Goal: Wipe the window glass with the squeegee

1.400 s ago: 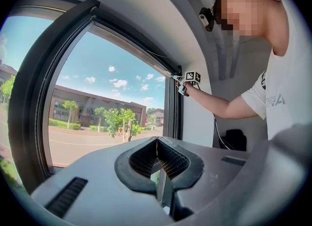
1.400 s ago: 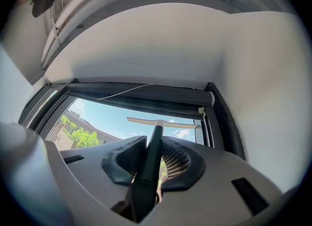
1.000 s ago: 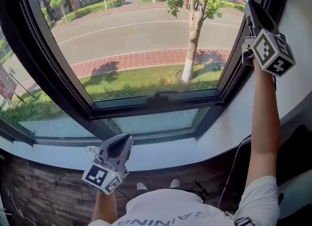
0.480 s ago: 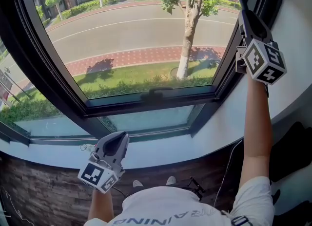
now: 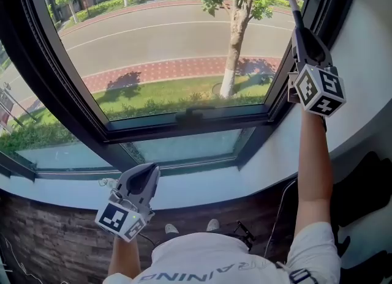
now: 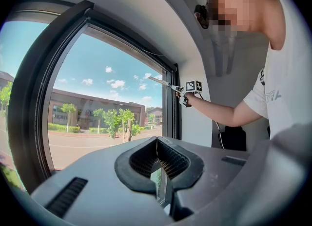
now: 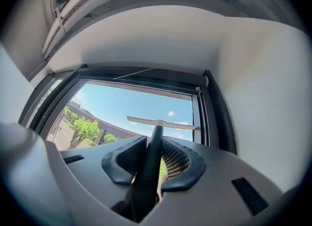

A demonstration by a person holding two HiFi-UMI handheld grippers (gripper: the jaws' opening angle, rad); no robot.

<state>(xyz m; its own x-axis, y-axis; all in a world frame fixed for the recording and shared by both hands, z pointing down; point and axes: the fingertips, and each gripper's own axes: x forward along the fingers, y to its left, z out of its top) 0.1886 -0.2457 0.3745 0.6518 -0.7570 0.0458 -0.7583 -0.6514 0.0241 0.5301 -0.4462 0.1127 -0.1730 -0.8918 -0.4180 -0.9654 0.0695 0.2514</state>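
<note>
The left gripper hangs low at the left, just in front of the white window sill and below the small lower pane. In the left gripper view its fingers are pressed together at the tips with nothing between them. Above it, the large window glass sits in a dark frame, and a road, a brick path, grass and a tree show through the glass. At the right, the person's right arm reaches up along the frame's right side. The right gripper pinches the squeegee by its dark handle, which stands between the fingers and runs on past them. The squeegee's pale blade lies crosswise high on the glass, close to the top right corner of the frame; whether it touches the glass cannot be told.
</note>
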